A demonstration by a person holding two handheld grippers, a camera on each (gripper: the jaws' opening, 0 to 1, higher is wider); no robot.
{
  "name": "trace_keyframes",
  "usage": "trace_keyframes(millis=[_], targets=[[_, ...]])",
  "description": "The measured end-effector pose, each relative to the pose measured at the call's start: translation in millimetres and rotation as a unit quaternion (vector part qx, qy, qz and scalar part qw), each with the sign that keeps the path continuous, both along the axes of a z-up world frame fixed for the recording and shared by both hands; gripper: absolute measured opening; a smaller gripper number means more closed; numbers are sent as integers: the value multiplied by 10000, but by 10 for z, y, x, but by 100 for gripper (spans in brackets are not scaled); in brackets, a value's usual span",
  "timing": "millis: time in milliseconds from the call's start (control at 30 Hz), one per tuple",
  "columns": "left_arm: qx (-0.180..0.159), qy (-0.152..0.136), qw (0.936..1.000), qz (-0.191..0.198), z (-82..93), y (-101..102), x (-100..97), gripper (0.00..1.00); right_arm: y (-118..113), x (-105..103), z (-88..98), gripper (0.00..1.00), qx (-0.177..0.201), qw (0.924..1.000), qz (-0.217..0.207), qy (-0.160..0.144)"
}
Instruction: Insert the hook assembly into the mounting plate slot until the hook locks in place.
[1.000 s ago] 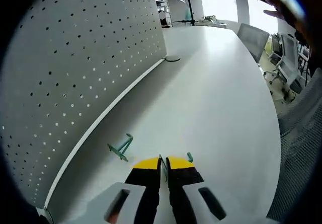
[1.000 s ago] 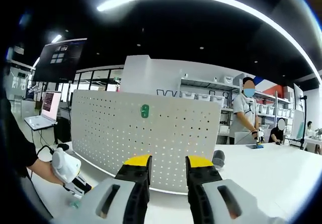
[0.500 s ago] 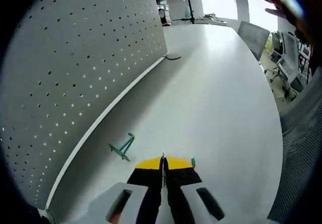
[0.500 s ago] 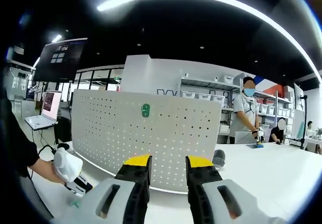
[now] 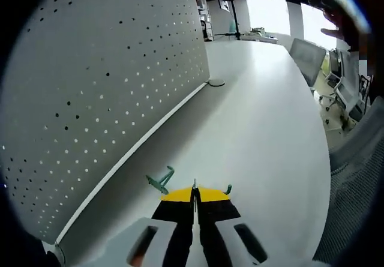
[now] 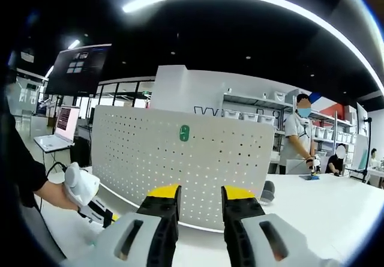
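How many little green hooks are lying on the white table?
2. One green hook lies on the table near the pegboard. The other hook peeks out beside the left gripper, mostly hidden. More may be hidden.

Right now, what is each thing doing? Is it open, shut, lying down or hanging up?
Left hand-held gripper: shut on a green hook, whose tip shows at the jaws.
Right hand-held gripper: open, holding nothing.
Loose green hook: lying on the white table by the pegboard's base.
Pegboard: standing upright.
Green mounting plate: fixed high on the pegboard, nothing in it.
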State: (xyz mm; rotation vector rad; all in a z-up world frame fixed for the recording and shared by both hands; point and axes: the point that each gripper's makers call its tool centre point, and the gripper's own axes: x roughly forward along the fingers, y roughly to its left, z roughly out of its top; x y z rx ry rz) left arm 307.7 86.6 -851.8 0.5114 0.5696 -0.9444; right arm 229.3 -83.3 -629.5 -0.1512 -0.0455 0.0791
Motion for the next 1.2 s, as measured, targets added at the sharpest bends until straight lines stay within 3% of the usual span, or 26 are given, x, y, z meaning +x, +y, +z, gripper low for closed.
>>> trace_keyframes(millis=[467, 867, 1200], targets=[[-986, -170, 9947, 250, 635, 31, -40, 1, 371, 23, 12, 25, -105, 9987, 507, 28], [-1762, -24, 9838, 324, 1071, 116, -193, 1, 775, 20, -29, 25, -168, 9940, 1078, 90], [-2178, 123, 9755, 288, 1397, 131, -330, 1, 1147, -19, -125, 23, -244, 9863, 1614, 228]])
